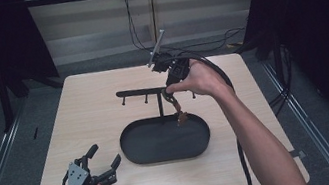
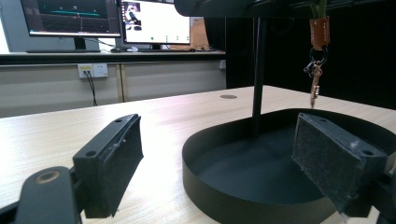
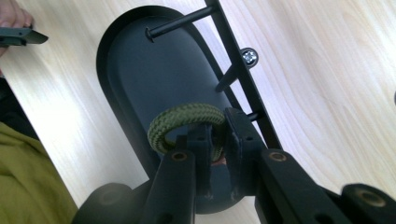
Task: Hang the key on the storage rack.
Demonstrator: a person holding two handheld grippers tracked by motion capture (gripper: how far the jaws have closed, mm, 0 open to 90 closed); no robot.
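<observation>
The right hand-held gripper [image 3: 215, 140] was clamped on the keyring's green cord loop [image 3: 184, 119] beside the stand's crossbar [image 1: 144, 91]; next, I judged, the loop needed slipping over a peg. The left hand-held gripper [image 1: 105, 164] rested with jaws apart on the desk [image 1: 91, 120].

A pale wood-grain table [image 1: 85, 116] with a smooth, slightly satiny top carries a matt black metal tray [image 1: 165, 140] – its upright post [image 2: 258, 70] and peg bar [image 1: 139, 92] have the same dull black finish. The left gripper [image 1: 102, 164] looks like black plastic; its jaw pads [image 2: 327, 156] are rough and felt-like, flecked with pale lint. A braided olive-green cord loop [image 3: 184, 122], coarse and woven, sits in the right gripper [image 3: 217, 140]. Below it hang a tan leather tab [image 2: 319, 31] and dull metal keys [image 2: 315, 81].
</observation>
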